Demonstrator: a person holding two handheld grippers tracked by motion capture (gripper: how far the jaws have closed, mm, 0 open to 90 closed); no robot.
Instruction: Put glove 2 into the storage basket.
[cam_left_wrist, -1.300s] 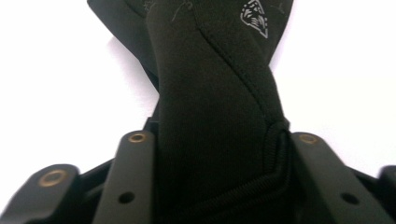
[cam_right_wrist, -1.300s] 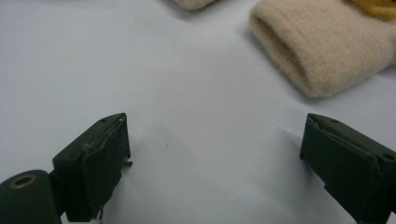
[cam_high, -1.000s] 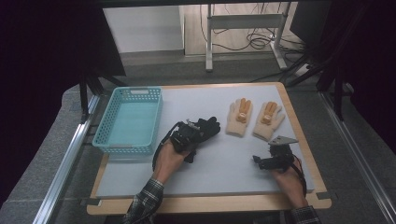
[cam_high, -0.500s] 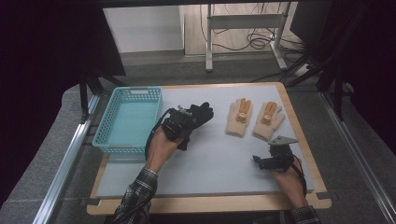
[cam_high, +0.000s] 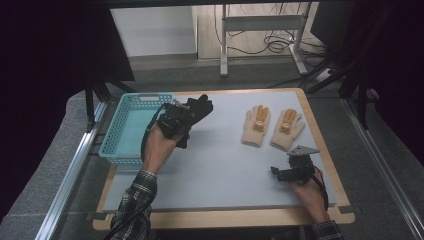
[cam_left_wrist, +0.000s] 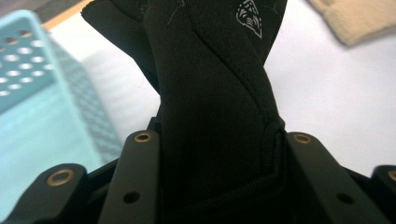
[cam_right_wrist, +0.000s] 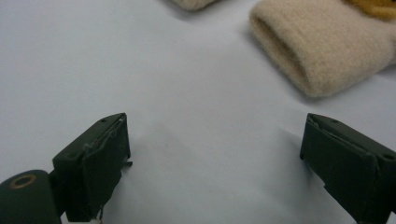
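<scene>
left gripper (cam_high: 192, 111) mostly hidden under its own hand (cam_high: 159, 142) and the black glove (cam_high: 200, 106) in the high view, jaw tips not visible there; the left gripper view shows both jaws clamped on the black glove (cam_left_wrist: 210, 107), fabric bunched and twisted between them, glove top cut off by the frame edge, small white logo near the top. glove is held up off the table (cam_high: 220, 165), at the right edge of the teal basket (cam_high: 127, 131), which sits far left on the table; basket (cam_left_wrist: 32, 93) is blurred in the left gripper view, inside hard to make out. right gripper (cam_high: 281, 172) low over the table, near right, grey three-cornered plate on top, hand (cam_high: 310, 192) behind it; in the right gripper view its jaws stand wide apart, nothing between them but bare table (cam_right_wrist: 187, 93). two beige gloves with orange patches lie flat far right, side by side: left beige glove (cam_high: 256, 125), right beige glove (cam_high: 287, 129). cuff of the right beige glove (cam_right_wrist: 317, 51) is just beyond the open jaws, not touching; the other cuff is cut off at the top edge. plaid sleeve (cam_high: 134, 200) on the left arm, partly out of frame
</scene>
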